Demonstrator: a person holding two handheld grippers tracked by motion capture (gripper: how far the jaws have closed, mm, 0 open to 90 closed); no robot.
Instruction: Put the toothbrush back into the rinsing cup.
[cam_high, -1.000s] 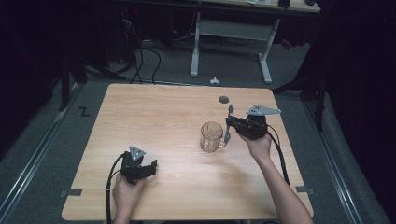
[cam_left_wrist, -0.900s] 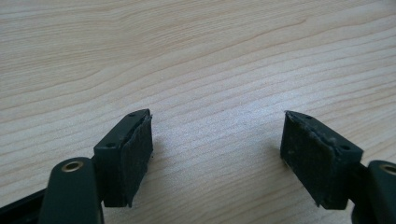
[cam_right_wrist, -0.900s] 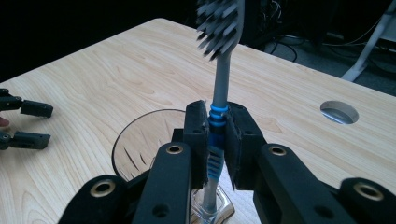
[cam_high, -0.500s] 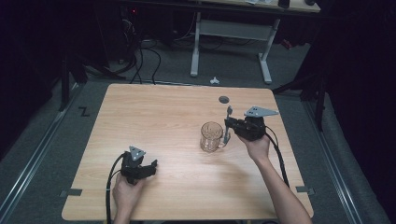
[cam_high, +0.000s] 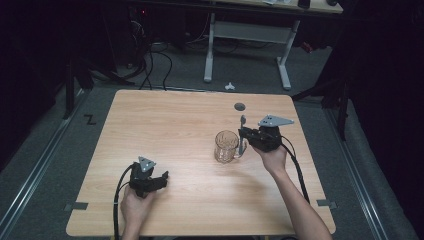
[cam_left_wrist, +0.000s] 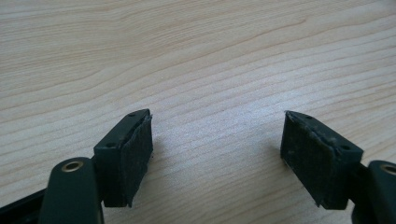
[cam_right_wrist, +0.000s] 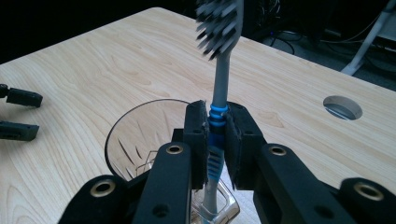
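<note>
Right claw (cam_right_wrist: 215, 140) is being kept pinched on the blue-banded neck of a toothbrush (cam_right_wrist: 219, 56), which is being held upright, bristles up, so the handle can be lowered into the glass mug (cam_high: 226, 146). Mug is being left standing right of centre on the tabletop (cam_high: 165, 130); nothing can be made out inside it, and the brush handle seems to sit just beside its handle. Left claw (cam_left_wrist: 217, 154) is being rested spread and unloaded near the front left edge.
</note>
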